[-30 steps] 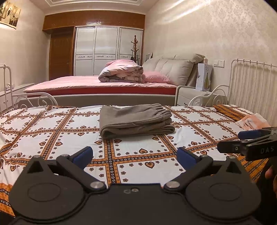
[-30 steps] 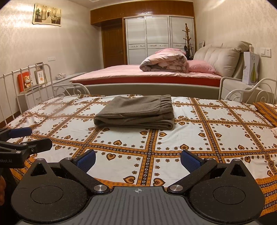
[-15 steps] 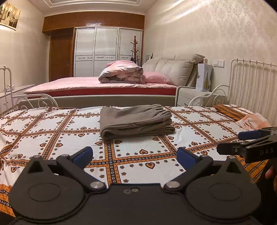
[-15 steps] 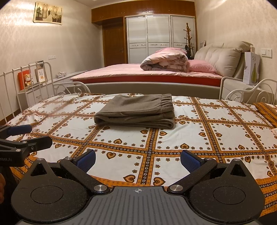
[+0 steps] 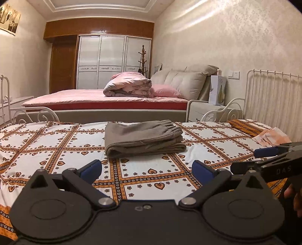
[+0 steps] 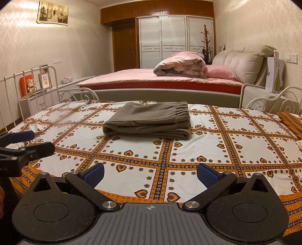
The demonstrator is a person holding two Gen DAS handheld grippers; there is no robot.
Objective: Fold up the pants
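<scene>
patterned bedspread (image 6: 188, 150) fills the near bed, white squares, orange bands, little hearts. white metal rails (image 6: 28, 81) stand at its left end, and a white headboard (image 5: 273, 94) at its right end. near the right edge lies an orange pillow (image 5: 245, 126), with a peach paper bundle (image 5: 271, 138) just beside it. beyond the far edge, a pink bed (image 6: 160, 79) carries a rolled quilt (image 6: 181, 66) beside a pink pillow (image 6: 220, 72). white box (image 6: 275, 75) on the nightstand. wardrobe (image 6: 175, 37) at the back wall, coat stand (image 6: 205, 37) beside it. framed picture (image 6: 53, 12) high on the left wall.
</scene>
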